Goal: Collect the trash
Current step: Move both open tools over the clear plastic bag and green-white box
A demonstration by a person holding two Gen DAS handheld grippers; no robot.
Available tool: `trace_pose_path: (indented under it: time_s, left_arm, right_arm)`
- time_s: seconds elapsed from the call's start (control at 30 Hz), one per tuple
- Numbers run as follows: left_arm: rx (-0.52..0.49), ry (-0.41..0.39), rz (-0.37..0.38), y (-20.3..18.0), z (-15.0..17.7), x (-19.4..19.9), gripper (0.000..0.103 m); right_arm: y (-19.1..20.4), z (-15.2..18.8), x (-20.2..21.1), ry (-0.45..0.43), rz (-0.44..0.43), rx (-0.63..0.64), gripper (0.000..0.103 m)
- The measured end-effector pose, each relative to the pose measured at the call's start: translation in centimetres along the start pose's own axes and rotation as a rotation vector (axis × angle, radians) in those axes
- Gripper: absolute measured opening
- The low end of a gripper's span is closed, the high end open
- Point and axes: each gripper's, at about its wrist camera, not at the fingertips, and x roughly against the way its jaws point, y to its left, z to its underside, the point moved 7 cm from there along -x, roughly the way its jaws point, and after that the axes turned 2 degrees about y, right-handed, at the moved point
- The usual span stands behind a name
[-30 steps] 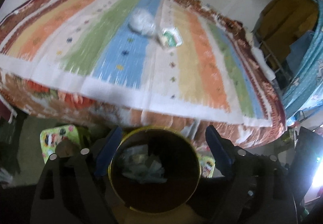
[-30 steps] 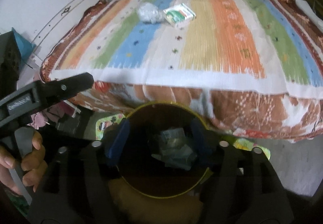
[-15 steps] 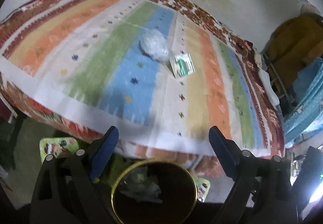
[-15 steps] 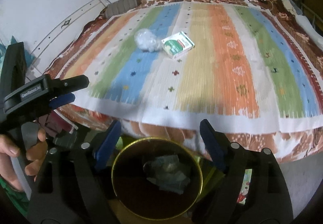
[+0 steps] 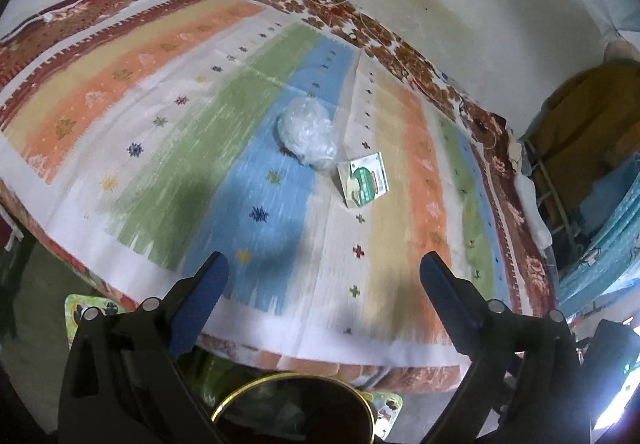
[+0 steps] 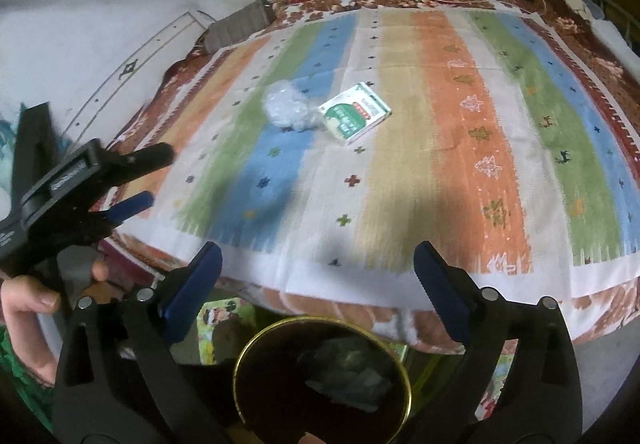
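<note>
Crumpled clear plastic wad [image 5: 307, 136] and green-white carton [image 5: 363, 184], touching, mid striped bedspread [image 5: 168, 148]; carton's long axis diagonal. Left gripper [image 5: 322, 274] and right gripper [image 6: 316, 264] both spread, empty. Bin contents [image 6: 346, 374] clearer in right view.

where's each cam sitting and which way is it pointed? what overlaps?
Left wrist: on the left gripper, looking over the striped blanket; own open fingers show.
Right wrist: on the right gripper, facing the same bed; own open fingers, left gripper, a hand.
Shared: crumpled plastic, small box, bin.
</note>
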Motion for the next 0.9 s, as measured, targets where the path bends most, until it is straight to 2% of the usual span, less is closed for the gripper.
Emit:
trace_pose_path:
  time_s: [0.17, 0.33, 0.43, 0.67, 0.73, 0.9]
  left_arm:
    - [0.001, -0.016, -0.017, 0.4, -1.4, -1.4, 0.097]
    - [0.039, 0.006, 0.013, 1.0, -2.6, -3.3, 0.097]
    - [0.004, -0.02, -0.004, 0.8, -3.6, -4.1, 0.097]
    - [-0.042, -0.022, -0.02, 0.8, -5.3, -6.2, 0.097]
    - [-0.044, -0.003, -0.002, 0.9, -5.7, -7.1, 0.097]
    - [0.022, 0.01, 0.054, 1.3, -6.8, -8.7, 0.097]
  right_arm:
    - [-0.4, -1.2, -1.4, 0.008, 0.008, 0.0, 0.094]
    - [-0.3, -2.3, -2.3, 0.002, 0.004, 0.006, 0.094]
    - [-0.3, -3.1, -3.0, 0.008, -0.021, -0.027, 0.094]
    - [-0.1, -4.4, -4.4, 0.023, -0.046, -0.068, 0.094]
    - [-0.2, -4.9, -4.8, 0.021, -0.041, -0.065, 0.094]
    - [-0.4, -6.2, -6.2, 0.018, -0.064, -0.111, 0.094]
